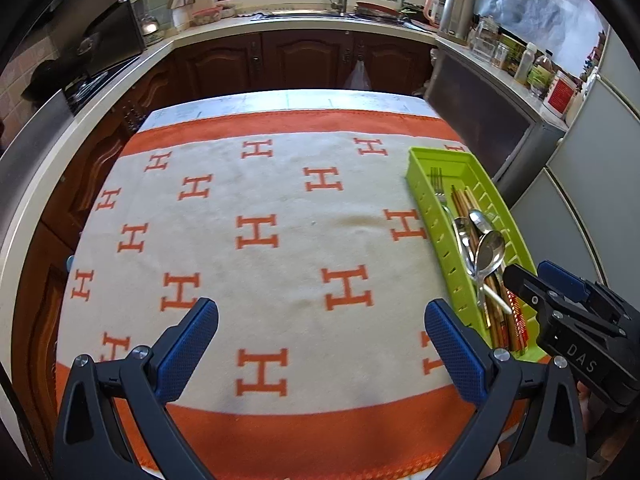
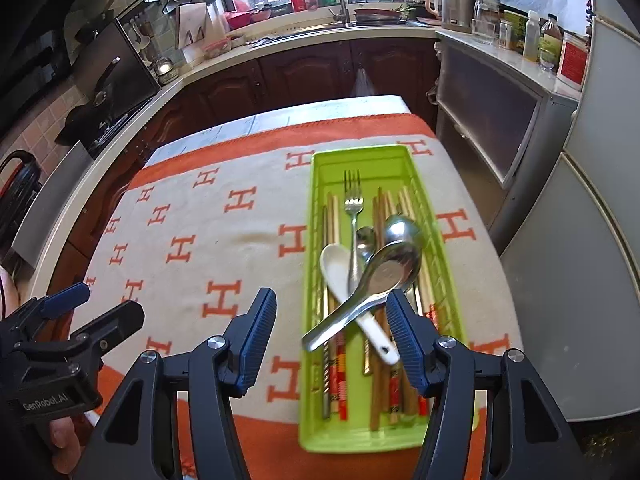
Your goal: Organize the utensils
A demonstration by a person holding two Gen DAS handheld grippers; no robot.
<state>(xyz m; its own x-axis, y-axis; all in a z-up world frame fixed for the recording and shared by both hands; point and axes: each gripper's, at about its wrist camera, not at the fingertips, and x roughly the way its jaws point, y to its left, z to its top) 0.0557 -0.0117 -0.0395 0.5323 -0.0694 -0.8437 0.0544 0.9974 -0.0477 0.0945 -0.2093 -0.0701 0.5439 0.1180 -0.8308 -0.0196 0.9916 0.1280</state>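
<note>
Lime-green tray (image 2: 320, 432) (orange-H cloth (image 1: 256, 236))

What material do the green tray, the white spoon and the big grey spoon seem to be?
Green tray: probably plastic, uniform bright colour with moulded slots. White spoon: maybe ceramic or melamine, opaque and smooth; unclear which. Big grey spoon: likely stainless steel, with mirror-like reflections.
</note>
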